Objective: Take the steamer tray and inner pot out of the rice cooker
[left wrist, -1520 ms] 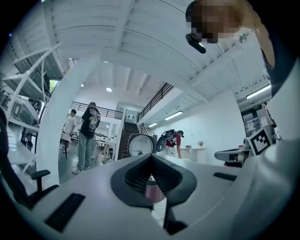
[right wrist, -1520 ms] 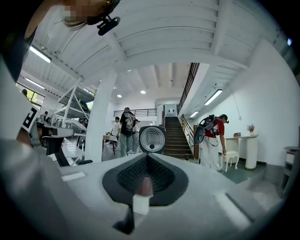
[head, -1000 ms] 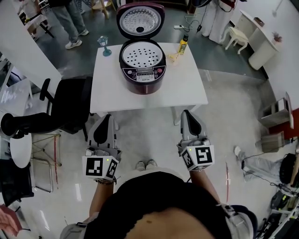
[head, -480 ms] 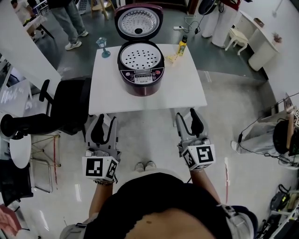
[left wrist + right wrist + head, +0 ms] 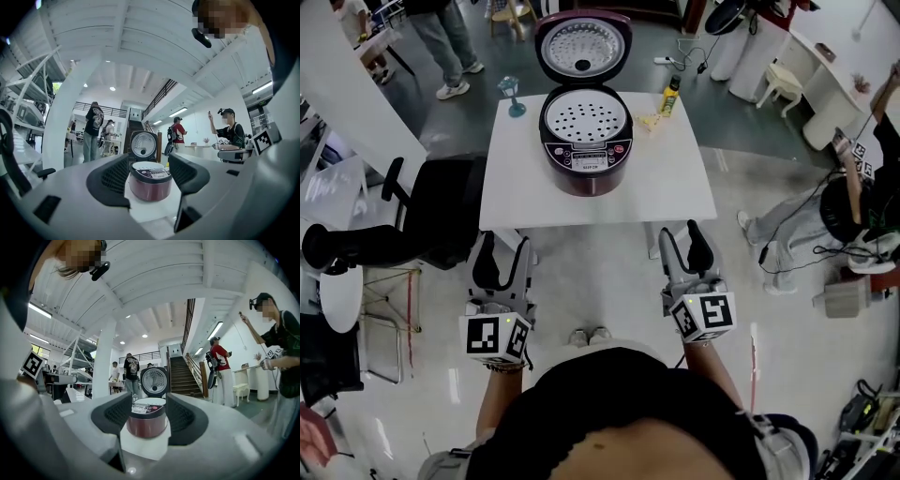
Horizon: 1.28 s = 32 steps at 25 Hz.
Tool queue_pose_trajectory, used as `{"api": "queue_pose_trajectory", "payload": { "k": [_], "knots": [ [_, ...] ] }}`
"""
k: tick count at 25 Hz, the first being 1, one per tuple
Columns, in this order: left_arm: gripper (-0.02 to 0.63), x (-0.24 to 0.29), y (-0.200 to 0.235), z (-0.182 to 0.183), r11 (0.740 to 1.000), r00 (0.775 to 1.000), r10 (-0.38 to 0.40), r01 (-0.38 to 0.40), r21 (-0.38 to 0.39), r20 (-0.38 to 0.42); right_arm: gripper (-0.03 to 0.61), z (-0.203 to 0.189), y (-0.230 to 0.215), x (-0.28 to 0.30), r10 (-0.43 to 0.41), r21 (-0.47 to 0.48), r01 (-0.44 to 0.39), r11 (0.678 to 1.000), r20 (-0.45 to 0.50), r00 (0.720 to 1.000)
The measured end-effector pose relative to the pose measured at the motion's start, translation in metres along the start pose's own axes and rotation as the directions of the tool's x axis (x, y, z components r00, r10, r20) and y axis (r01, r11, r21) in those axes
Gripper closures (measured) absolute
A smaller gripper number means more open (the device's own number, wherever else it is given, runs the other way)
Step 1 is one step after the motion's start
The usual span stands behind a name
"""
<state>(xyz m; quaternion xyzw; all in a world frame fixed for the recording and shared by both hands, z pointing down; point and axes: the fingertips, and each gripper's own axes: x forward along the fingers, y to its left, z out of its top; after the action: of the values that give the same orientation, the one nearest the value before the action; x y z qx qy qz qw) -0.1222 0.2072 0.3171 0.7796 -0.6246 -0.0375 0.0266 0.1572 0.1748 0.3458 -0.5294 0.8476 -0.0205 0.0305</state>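
The dark red rice cooker (image 5: 586, 150) stands on the white table (image 5: 675, 187) with its lid (image 5: 581, 42) swung up at the back. The white perforated steamer tray (image 5: 586, 117) sits in its top and hides the inner pot. My left gripper (image 5: 500, 255) and right gripper (image 5: 682, 246) hover level in front of the table's near edge, well short of the cooker. Both jaws have just been opening and hold nothing. The cooker (image 5: 150, 180) shows far off between the left gripper's (image 5: 151, 177) jaws, and the cooker (image 5: 146, 418) likewise between the right gripper's (image 5: 147, 420) jaws.
A blue goblet (image 5: 510, 92) stands at the table's far left corner and a yellow bottle (image 5: 670, 94) at the far right. A black office chair (image 5: 441, 211) sits left of the table. A person (image 5: 848, 206) crouches at the right, another person (image 5: 441, 47) stands far left.
Both grippers were shut a second ago and now stand open, the right opening first. A person has come into view at the right.
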Motion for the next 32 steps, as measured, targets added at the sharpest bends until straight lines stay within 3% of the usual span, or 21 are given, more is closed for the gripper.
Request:
{"api": "queue_pose_trajectory", "payload": {
  "k": [11,16,23,32],
  "knots": [
    [0.348,0.009,-0.010,0.002,1.000,1.000,0.022,-0.022,0.015,0.020,0.368,-0.005,-0.012,0.005,0.049,-0.033,-0.049,0.998,-0.019,0.999],
    [0.298,0.014,-0.021,-0.003,1.000,1.000,0.019,-0.020,0.016,0.006,0.357,-0.001,-0.018,0.005,0.076,-0.040,-0.076,0.996,-0.005,0.997],
    [0.298,0.003,-0.033,-0.015,0.999,0.999,0.036,-0.036,-0.024,-0.009,0.354,-0.008,-0.026,-0.001,0.066,-0.006,-0.066,0.998,-0.009,0.998],
    [0.298,0.007,-0.025,-0.023,0.998,0.997,0.066,-0.066,-0.011,-0.033,0.354,-0.015,-0.033,0.006,0.078,0.019,-0.077,0.997,-0.014,0.997]
  ]
}}
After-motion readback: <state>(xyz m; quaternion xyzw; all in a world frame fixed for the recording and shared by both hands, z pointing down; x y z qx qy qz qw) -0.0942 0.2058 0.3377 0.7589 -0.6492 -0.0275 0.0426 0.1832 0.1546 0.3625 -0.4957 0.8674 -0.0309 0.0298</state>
